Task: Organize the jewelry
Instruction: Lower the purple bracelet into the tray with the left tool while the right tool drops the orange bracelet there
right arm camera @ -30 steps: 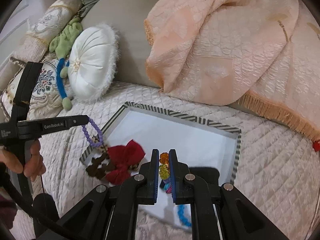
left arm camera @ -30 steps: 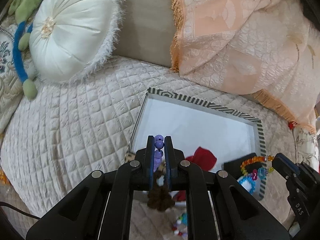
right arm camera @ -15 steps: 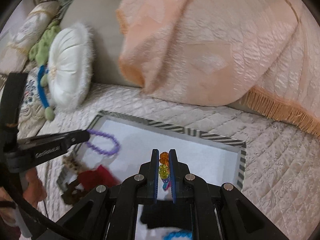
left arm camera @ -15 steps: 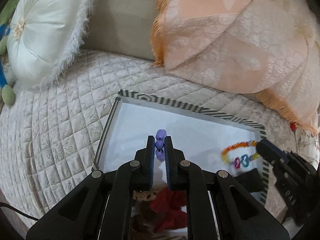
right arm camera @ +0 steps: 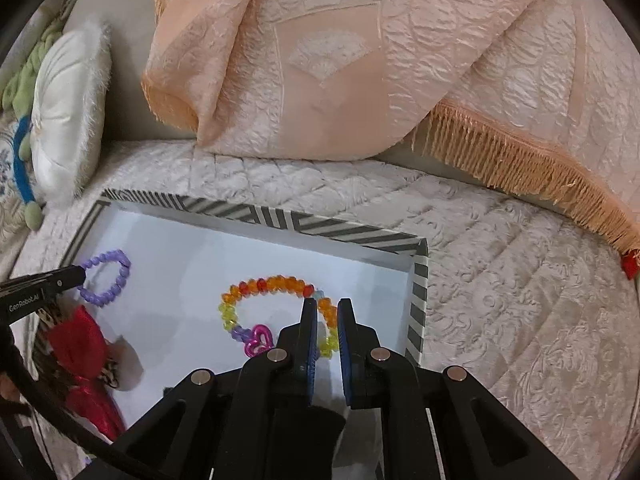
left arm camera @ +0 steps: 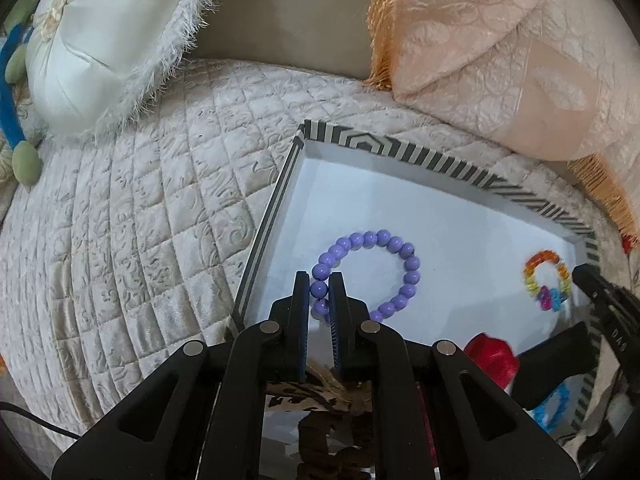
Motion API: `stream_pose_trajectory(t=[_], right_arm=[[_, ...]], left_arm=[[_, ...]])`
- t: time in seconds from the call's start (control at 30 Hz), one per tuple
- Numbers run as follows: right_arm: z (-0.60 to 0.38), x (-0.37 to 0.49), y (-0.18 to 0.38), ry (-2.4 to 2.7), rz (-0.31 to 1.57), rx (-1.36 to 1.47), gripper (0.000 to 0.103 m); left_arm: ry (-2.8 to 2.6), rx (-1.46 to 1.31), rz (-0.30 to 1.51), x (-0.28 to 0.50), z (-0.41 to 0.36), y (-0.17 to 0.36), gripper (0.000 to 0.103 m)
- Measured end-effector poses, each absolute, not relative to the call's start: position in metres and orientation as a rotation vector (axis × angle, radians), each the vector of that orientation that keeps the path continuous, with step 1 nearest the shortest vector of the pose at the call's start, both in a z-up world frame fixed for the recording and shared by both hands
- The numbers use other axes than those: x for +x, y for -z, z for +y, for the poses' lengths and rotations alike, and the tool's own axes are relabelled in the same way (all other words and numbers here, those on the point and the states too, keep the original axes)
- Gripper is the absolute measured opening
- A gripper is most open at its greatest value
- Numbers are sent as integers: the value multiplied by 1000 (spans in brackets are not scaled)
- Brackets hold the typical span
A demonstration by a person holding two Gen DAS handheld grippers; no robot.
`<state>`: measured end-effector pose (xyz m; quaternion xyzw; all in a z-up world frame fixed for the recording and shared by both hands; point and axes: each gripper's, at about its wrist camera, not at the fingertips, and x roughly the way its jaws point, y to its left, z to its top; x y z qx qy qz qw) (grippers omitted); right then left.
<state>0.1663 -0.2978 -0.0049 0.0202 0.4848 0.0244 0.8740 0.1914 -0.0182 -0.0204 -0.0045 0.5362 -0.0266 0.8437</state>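
Note:
A white tray with a black-and-white striped rim [left arm camera: 440, 164] [right arm camera: 280, 220] lies on a quilted bed. My left gripper [left arm camera: 319, 292] is shut on a purple bead bracelet [left arm camera: 404, 258] whose loop lies on the tray floor; it also shows in the right wrist view [right arm camera: 108, 284]. My right gripper [right arm camera: 327, 320] straddles a rainbow bead bracelet with a pink heart charm [right arm camera: 260, 288], which lies flat near the tray's right wall; its jaws stand slightly apart around the beads. That bracelet also shows in the left wrist view [left arm camera: 546, 280].
A red bow [left arm camera: 492, 356] [right arm camera: 80, 344], a blue bead piece [left arm camera: 556, 404] and a dark leopard-print bow [left arm camera: 320, 392] lie at the tray's near end. A white round cushion [left arm camera: 100, 40] and a peach fringed blanket [right arm camera: 360, 60] lie behind the tray.
Both grippers came down into the tray. The purple and rainbow bracelets, hanging before, now lie on the tray floor. The right jaws have parted a little.

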Motion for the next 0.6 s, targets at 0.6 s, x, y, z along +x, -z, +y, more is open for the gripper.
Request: stream_pose_trajectory(t=[0.6], right_arm=[[-285, 130, -14, -125, 983, 93, 38]], left_arm=[[41, 26, 1085, 166, -18, 13, 47]])
